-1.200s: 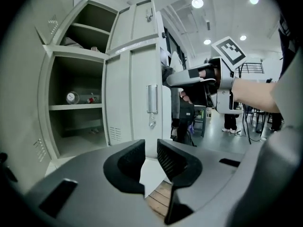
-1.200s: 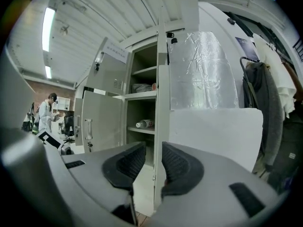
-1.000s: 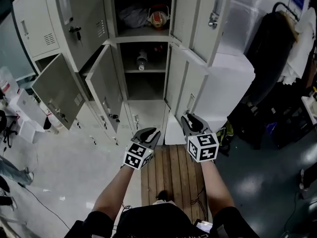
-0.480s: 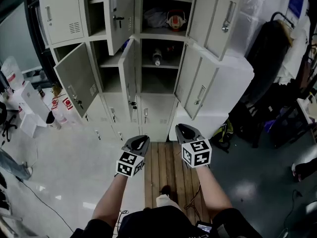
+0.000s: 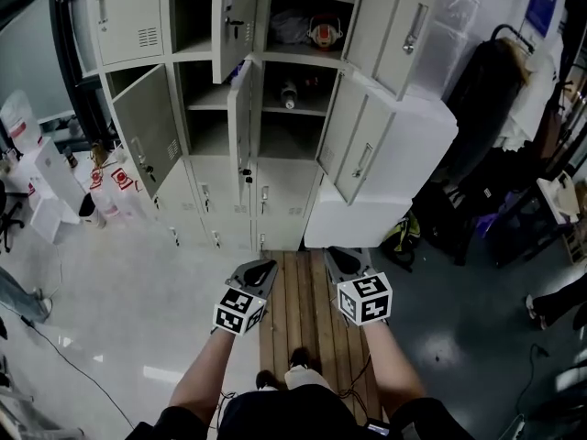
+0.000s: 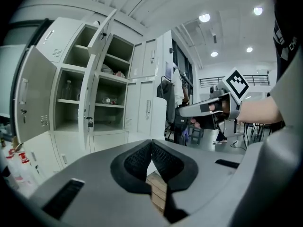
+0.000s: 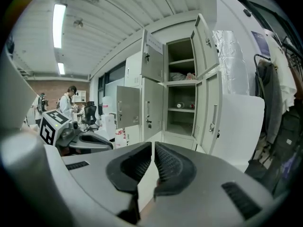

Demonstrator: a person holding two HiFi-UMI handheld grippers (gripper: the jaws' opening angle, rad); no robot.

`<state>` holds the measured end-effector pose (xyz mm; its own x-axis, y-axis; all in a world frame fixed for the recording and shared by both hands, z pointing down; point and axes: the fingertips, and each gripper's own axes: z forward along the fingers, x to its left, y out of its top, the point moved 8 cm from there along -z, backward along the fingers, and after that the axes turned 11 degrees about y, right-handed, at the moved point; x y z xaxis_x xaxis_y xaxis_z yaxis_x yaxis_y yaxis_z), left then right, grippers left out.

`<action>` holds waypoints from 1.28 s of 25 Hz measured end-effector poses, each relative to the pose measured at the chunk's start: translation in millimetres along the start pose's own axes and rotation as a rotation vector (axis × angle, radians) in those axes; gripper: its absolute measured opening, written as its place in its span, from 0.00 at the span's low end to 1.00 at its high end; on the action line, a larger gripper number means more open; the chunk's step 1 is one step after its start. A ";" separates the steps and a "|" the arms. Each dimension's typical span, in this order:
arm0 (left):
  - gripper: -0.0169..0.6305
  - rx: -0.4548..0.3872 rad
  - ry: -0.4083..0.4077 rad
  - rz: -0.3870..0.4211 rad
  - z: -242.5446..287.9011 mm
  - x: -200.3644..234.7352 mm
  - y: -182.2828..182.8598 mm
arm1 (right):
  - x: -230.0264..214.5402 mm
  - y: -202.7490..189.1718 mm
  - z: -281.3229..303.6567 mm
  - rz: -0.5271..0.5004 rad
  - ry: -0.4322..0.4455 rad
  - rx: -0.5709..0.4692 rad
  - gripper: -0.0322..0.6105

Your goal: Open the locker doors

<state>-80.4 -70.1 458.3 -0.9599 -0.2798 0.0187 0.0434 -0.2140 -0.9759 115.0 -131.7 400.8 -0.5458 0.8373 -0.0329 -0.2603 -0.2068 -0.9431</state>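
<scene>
**A:** Locker status?

**B:** The locker bank [image 5: 197, 177] stands ahead, well apart from both tools. Left to right: the grey door [image 5: 147, 145] in the middle row is swung out. The upper centre door [image 5: 240, 7] and lower centre door [image 5: 243, 117] are both open. The upper right door [image 5: 401, 26] and lower right door [image 5: 358, 145] are both wide open. The bottom-row doors [image 5: 266, 200] are closed.

**A:** Anything inside?

**B:** A red-and-white helmet-like item [image 5: 325, 31] on the top shelf of the centre column, and a bottle [image 5: 289, 93] on the shelf below it.

**A:** Tools?

**B:** The left gripper [image 5: 257, 269] has just been closing its jaws. They're now clenched pad to pad with nothing between. The right gripper [image 5: 341, 257] has its jaws together too, also empty. They're side by side over the plank walkway [image 5: 298, 324], both pointing at the lockers.
</scene>
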 end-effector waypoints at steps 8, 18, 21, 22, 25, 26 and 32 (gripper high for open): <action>0.06 0.007 0.020 0.010 -6.0 -29.7 -1.7 | -6.1 -13.4 -24.7 0.015 0.028 0.006 0.12; 0.06 -0.006 0.063 0.003 11.1 -51.8 16.4 | -23.9 -12.8 -32.7 -0.034 0.049 0.009 0.12; 0.06 -0.014 0.068 0.021 14.8 -53.2 27.0 | -25.7 -7.9 -31.7 -0.044 0.051 -0.002 0.12; 0.06 -0.016 0.065 0.024 15.7 -54.0 29.4 | -26.3 -7.2 -32.1 -0.044 0.052 -0.004 0.12; 0.06 -0.020 0.057 0.030 17.8 -57.4 32.2 | -28.1 -7.3 -33.9 -0.047 0.051 -0.005 0.12; 0.06 -0.021 0.055 0.035 19.0 -59.0 32.4 | -29.1 -7.8 -34.6 -0.048 0.051 -0.004 0.12; 0.06 -0.032 0.036 0.056 27.4 -69.8 35.0 | -35.9 -9.3 -40.2 -0.041 0.048 -0.017 0.12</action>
<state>-4.2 -83.7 428.9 -0.9655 -0.2568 -0.0437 0.0894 -0.1690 -0.9815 169.1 -139.5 397.5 -0.4961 0.8682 -0.0093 -0.2681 -0.1634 -0.9494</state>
